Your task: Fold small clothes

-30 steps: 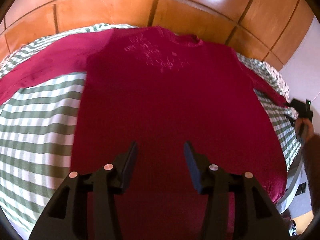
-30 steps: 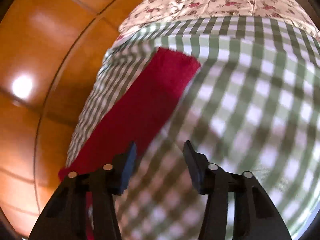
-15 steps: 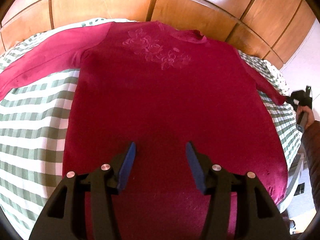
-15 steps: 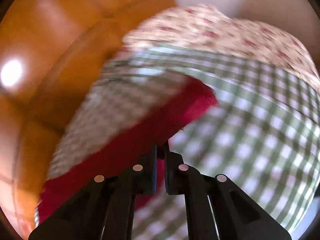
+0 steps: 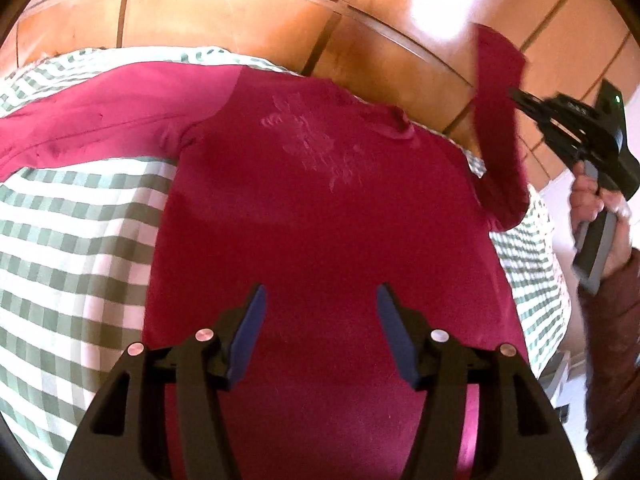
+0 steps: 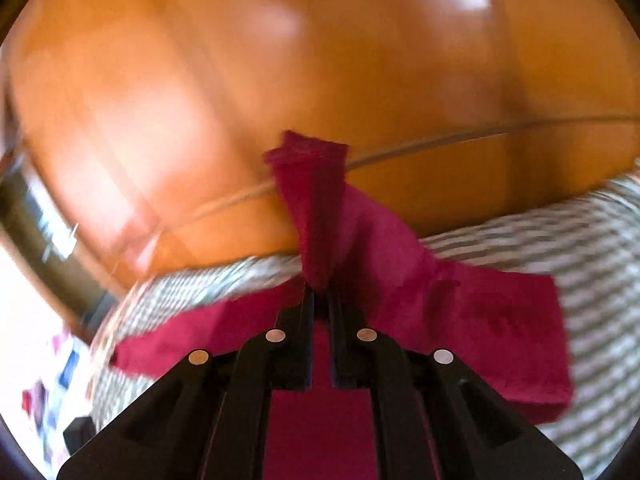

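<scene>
A crimson long-sleeved top (image 5: pixel 320 216) with pale embroidery on the chest lies flat on a green-and-white checked bedcover (image 5: pixel 72 240). Its one sleeve (image 5: pixel 100 120) stretches out flat to the left. My left gripper (image 5: pixel 318 300) hovers over the lower body of the top, its jaws opening with nothing between them. My right gripper (image 5: pixel 514 94) is shut on the other sleeve (image 5: pixel 498 92) near its cuff and holds it lifted off the bed. In the right wrist view that sleeve (image 6: pixel 316 208) stands up from the shut gripper (image 6: pixel 320 288).
A glossy wooden headboard (image 5: pixel 248 12) runs behind the bed. A person's hand (image 5: pixel 596 200) and dark red cuff hold the right tool at the right edge. The bed's edge and floor (image 6: pixel 36 320) show at the left of the right wrist view.
My right gripper shut on the right sleeve and swung it up off the bedcover, towards the top's body. The left gripper's jaws widened a little as it drifted over the top.
</scene>
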The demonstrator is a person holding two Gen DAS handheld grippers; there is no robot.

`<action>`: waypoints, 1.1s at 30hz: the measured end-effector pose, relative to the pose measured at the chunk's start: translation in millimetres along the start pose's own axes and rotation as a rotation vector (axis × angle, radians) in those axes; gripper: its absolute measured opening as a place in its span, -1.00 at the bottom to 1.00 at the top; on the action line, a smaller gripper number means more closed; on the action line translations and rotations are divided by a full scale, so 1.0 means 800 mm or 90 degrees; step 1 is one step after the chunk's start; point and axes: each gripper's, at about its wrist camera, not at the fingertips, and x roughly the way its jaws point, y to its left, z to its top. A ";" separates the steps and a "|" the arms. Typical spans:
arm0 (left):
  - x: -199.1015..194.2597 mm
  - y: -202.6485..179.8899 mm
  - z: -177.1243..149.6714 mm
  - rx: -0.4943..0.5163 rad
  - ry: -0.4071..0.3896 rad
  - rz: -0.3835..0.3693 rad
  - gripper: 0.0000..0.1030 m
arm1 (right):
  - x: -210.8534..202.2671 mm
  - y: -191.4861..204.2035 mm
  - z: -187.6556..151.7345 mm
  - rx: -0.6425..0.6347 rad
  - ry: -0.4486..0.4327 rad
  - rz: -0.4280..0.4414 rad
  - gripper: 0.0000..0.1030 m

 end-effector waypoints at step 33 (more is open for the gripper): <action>0.079 -0.011 0.177 -0.030 -0.080 -0.002 -0.87 | -0.038 -0.114 -0.112 0.128 0.036 -0.103 0.36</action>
